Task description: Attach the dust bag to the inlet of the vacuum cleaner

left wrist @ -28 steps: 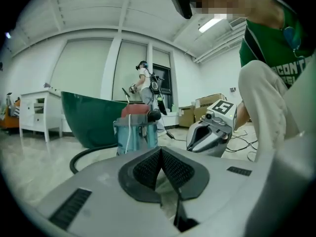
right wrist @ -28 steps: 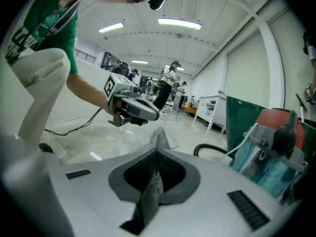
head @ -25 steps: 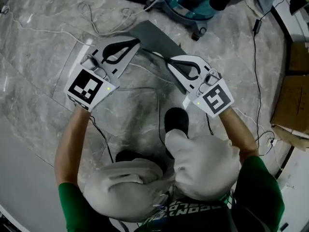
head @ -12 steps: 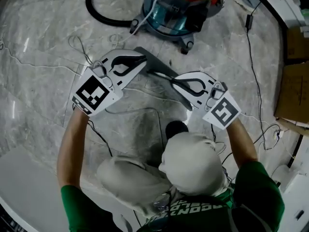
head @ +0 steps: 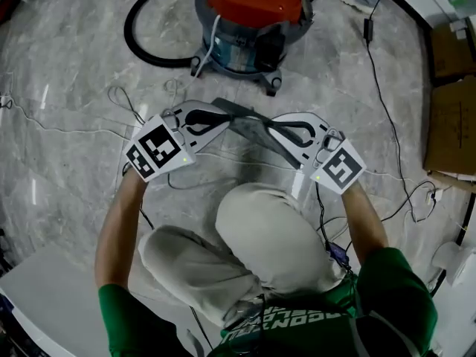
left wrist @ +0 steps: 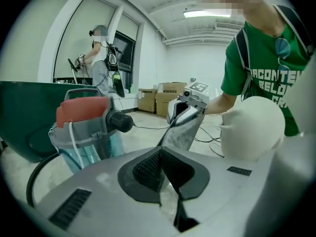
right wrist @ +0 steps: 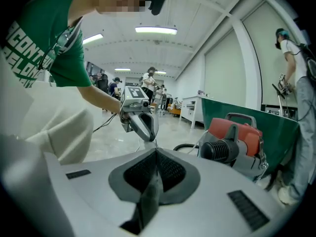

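Dust bag [head: 249,125] lifted; only gripper views show fingers [left wrist: 145,169] pinching it.

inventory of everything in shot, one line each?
vacuum cleaner: 1, red lid on teal drum, on the floor at top centre
hose: 1, black, looped to the left of the vacuum cleaner
dust bag: 1, grey, stretched between the two grippers
cables: several, black and white, loose on the floor
cardboard boxes: at least 2, brown, right edge
other people: several, background of both gripper views
left gripper: 1, white, shut on the bag's left end
right gripper: 1, white, shut on the bag's right end
legs: 2, light trousers, bottom centre
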